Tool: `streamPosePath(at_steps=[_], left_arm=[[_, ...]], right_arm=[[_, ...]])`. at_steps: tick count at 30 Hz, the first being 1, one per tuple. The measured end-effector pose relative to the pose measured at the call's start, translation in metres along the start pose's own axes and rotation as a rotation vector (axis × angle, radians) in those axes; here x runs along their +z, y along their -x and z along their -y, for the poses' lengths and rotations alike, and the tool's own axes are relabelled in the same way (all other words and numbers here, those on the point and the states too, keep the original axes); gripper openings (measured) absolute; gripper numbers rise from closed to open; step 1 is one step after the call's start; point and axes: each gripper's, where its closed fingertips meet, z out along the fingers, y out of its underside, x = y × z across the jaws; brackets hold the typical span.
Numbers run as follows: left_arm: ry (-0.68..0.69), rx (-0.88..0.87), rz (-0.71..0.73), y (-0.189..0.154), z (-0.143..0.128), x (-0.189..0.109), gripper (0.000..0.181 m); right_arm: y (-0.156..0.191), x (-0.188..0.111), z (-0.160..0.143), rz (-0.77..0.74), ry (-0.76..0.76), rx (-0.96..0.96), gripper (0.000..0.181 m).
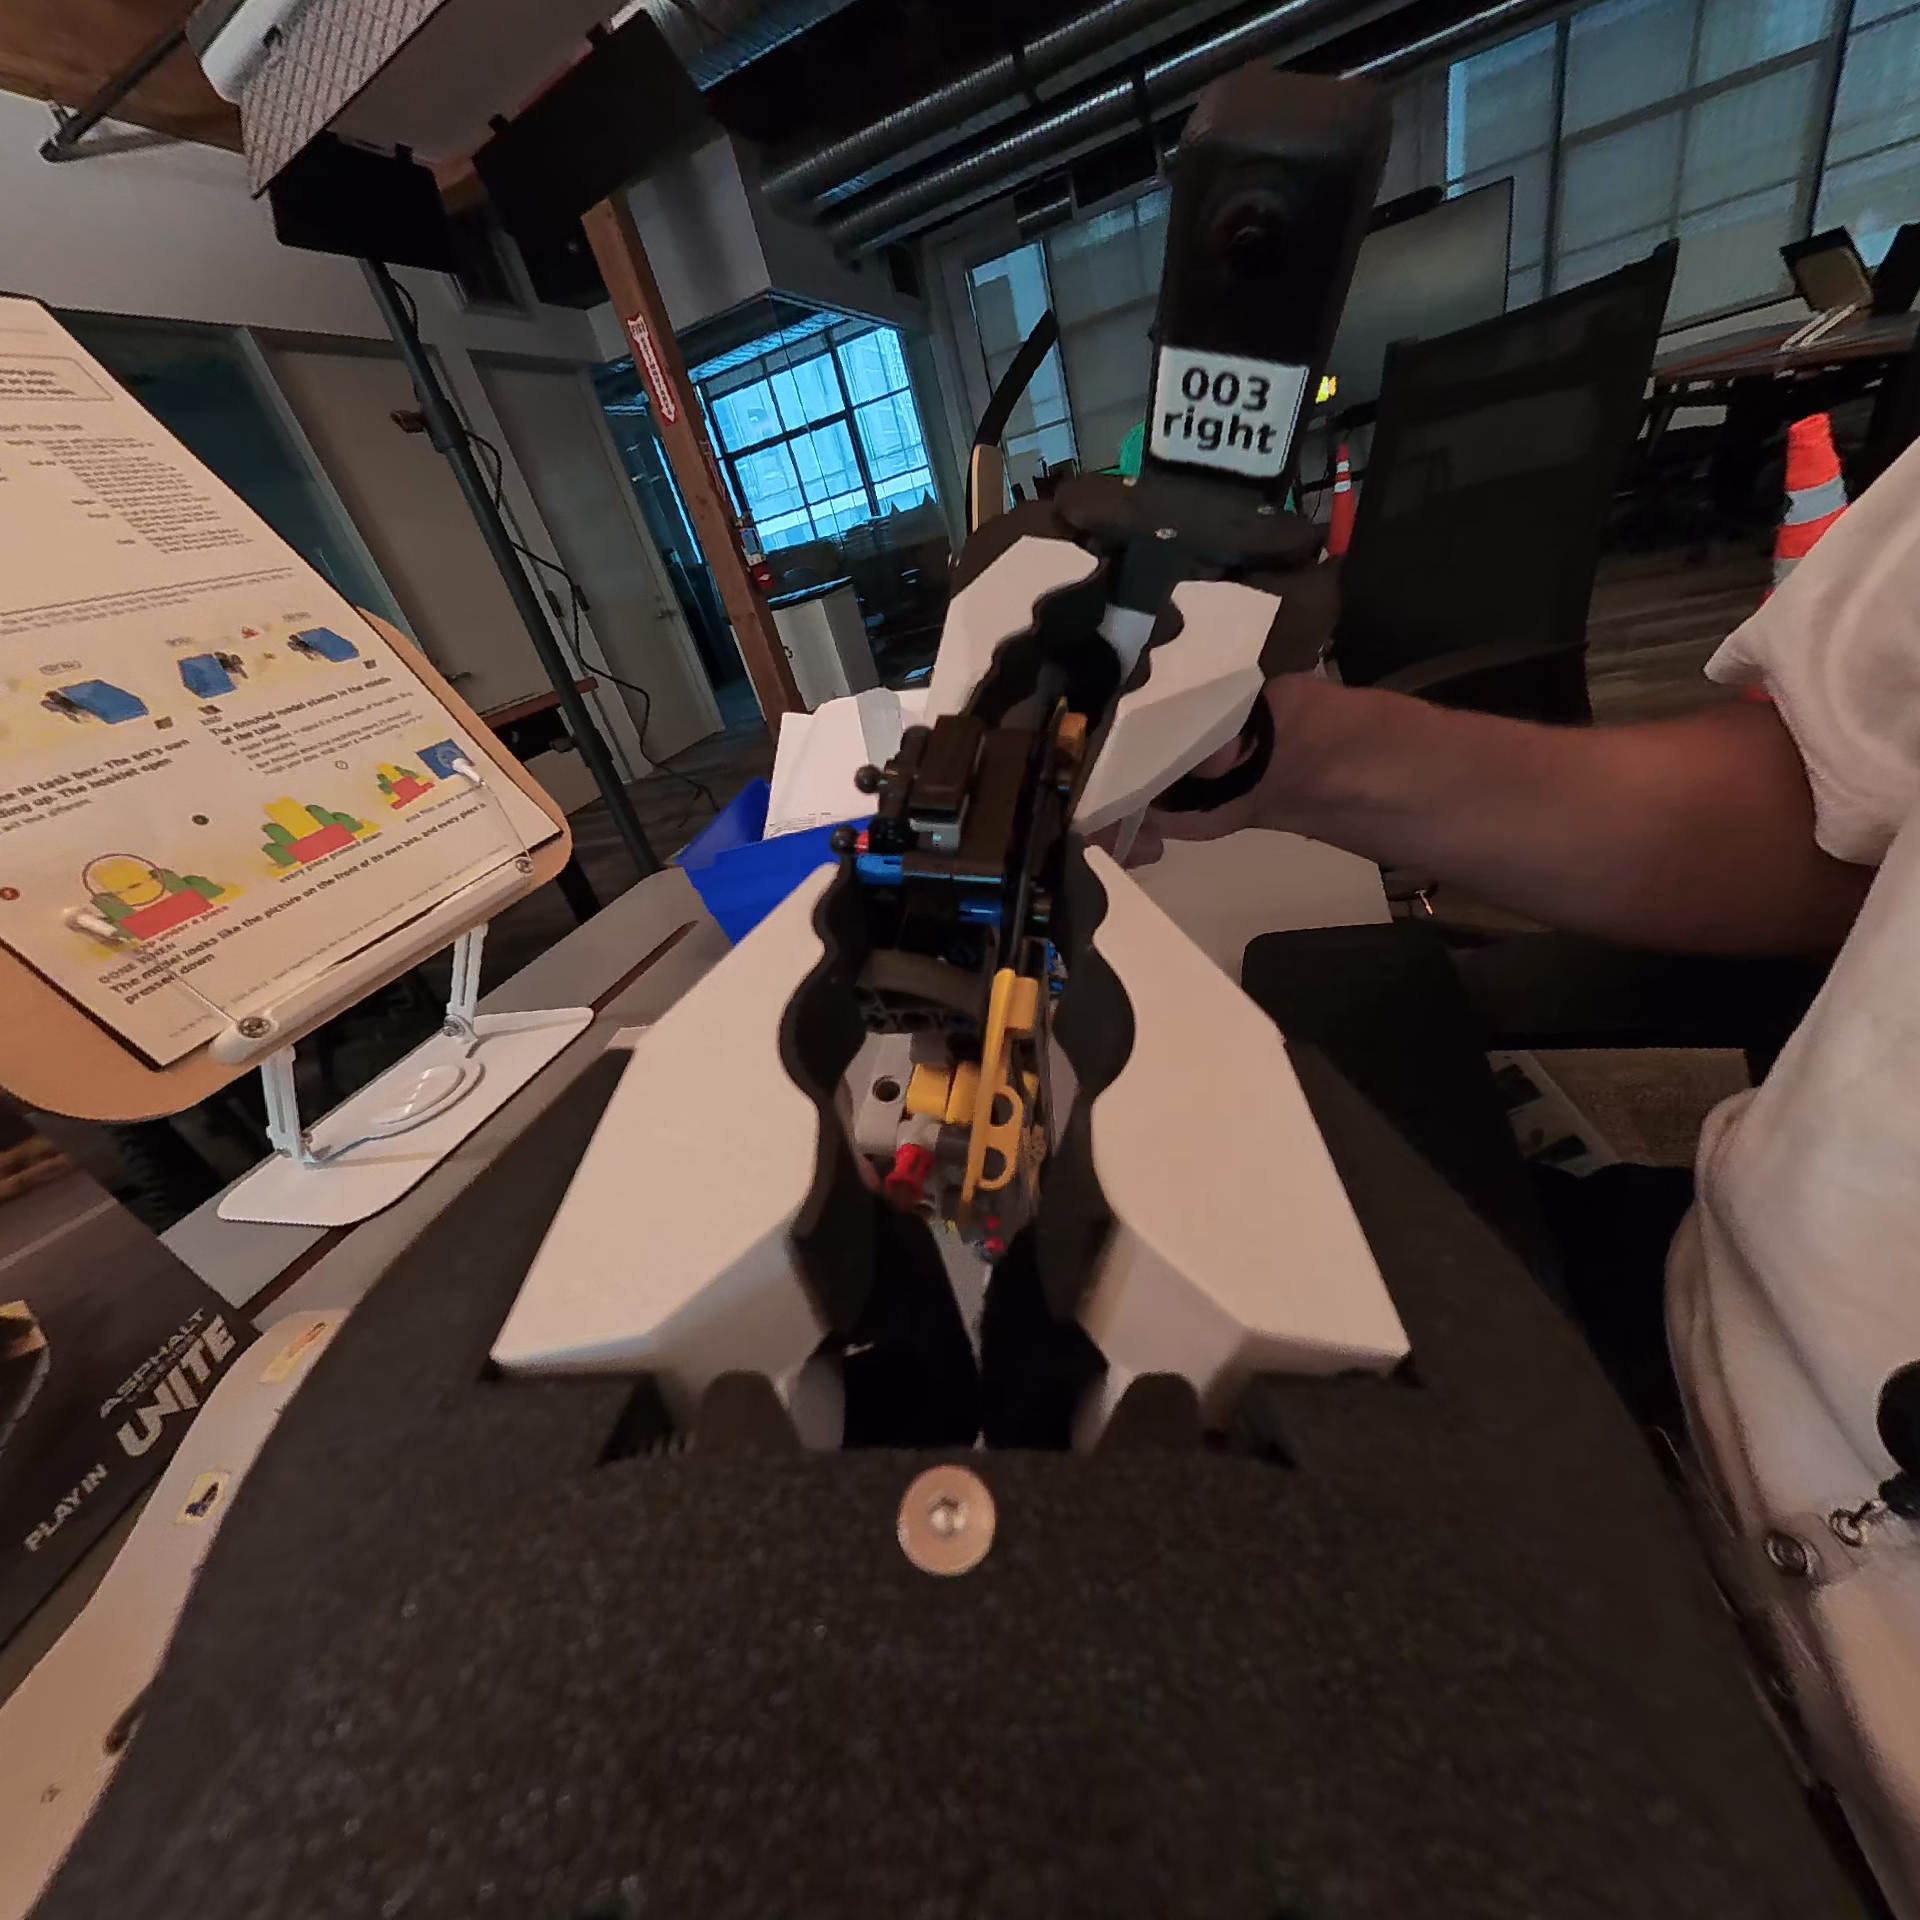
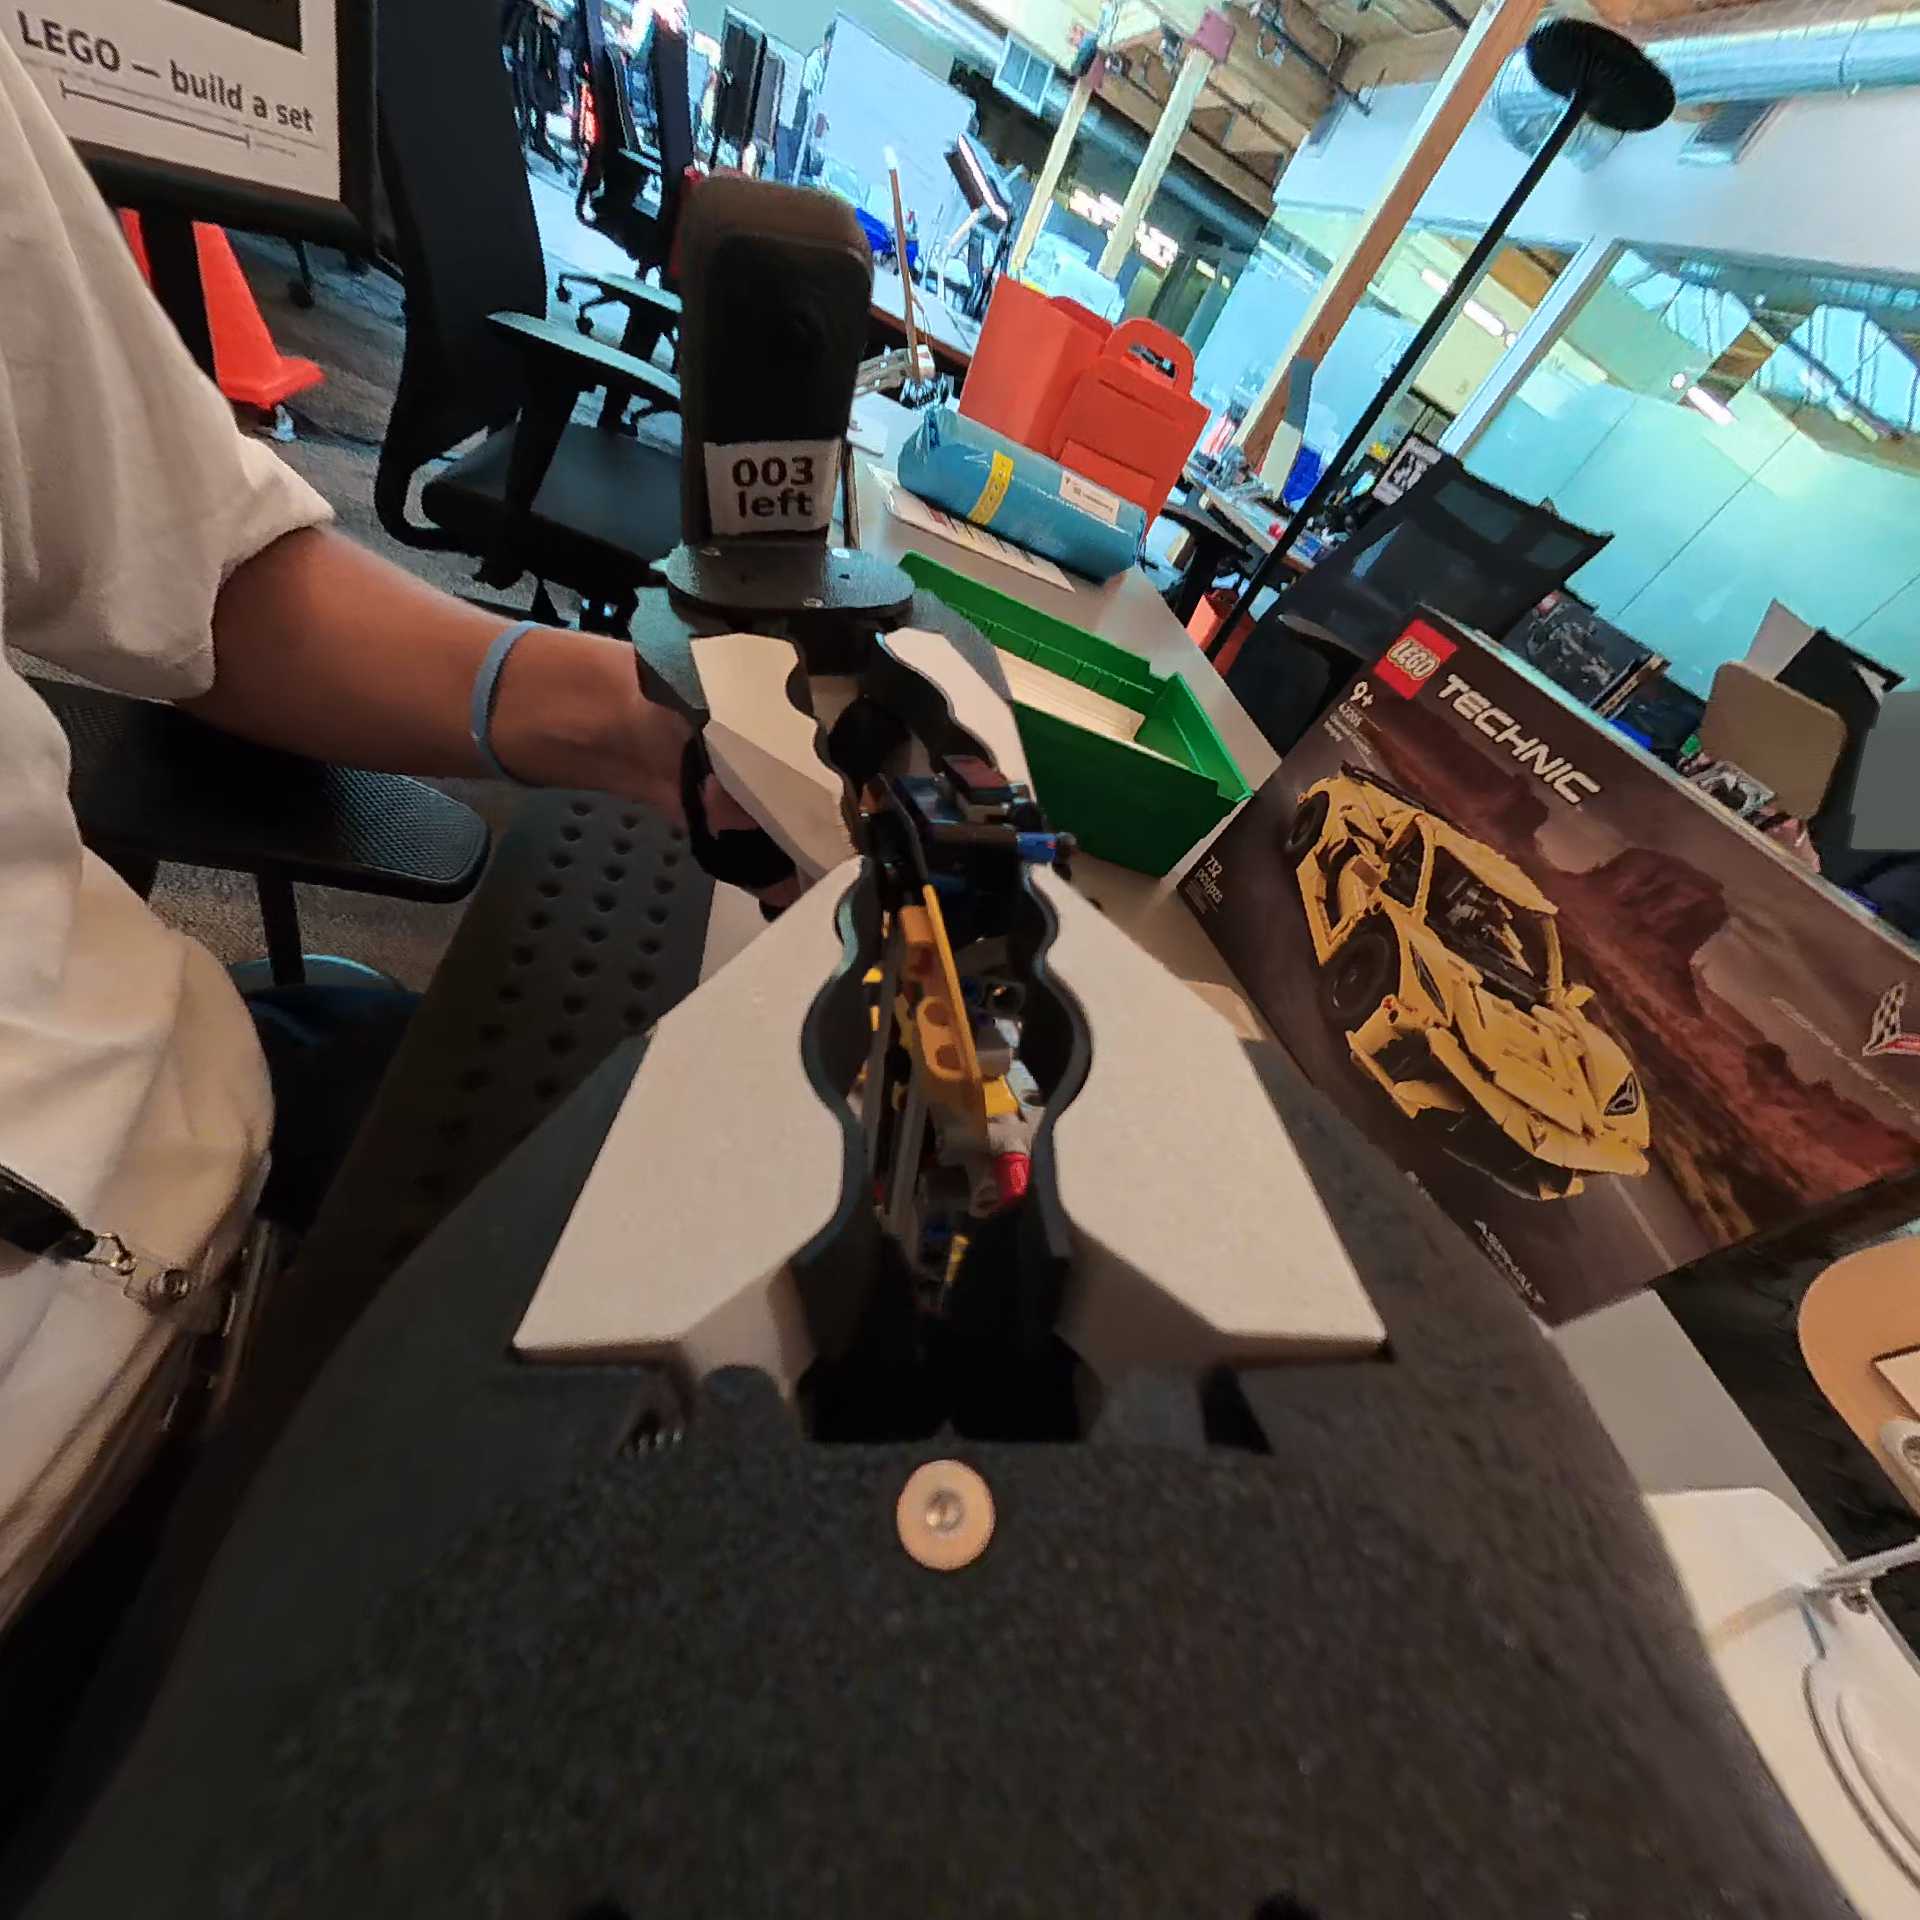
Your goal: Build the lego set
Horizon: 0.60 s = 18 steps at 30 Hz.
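A partly built lego assembly (image 1: pixel 966 1039) of black, yellow, grey and blue technic parts, with a red pin at one end, is held in the air between both grippers. My left gripper (image 1: pixel 961 873) is shut on its near end in the left wrist view. The right gripper (image 1: pixel 1023 769) grips the far end, facing me. In the right wrist view the assembly (image 2: pixel 940 1039) sits between my right gripper's (image 2: pixel 951 883) shut fingers, and the left gripper (image 2: pixel 935 821) clamps the other end. Much of the model is hidden by the fingers.
An instruction sheet on a white stand (image 1: pixel 208 727) is at the left, with a blue bin (image 1: pixel 748 862) behind the grippers. A green bin (image 2: pixel 1122 769) and the set's box (image 2: pixel 1507 935) stand on the table. The person's forearm (image 1: pixel 1507 810) reaches in from the right. The grippers are tip to tip, or close to it.
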Motion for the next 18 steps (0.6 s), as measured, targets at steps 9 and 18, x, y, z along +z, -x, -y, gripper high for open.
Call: streamPosePath(at_steps=[9, 18], left_arm=[[0.007, 0.041, 0.026, 0.0013, -0.0032, -0.0007, 0.032], [-0.01, 0.04, 0.05, 0.0053, 0.0019, 0.0011, 0.032]], right_arm=[[0.0005, 0.0016, -0.0023, 0.001, -0.022, -0.033, 0.024], [-0.0043, 0.0002, 0.0009, 0.007, -0.072, 0.045, 0.024]])
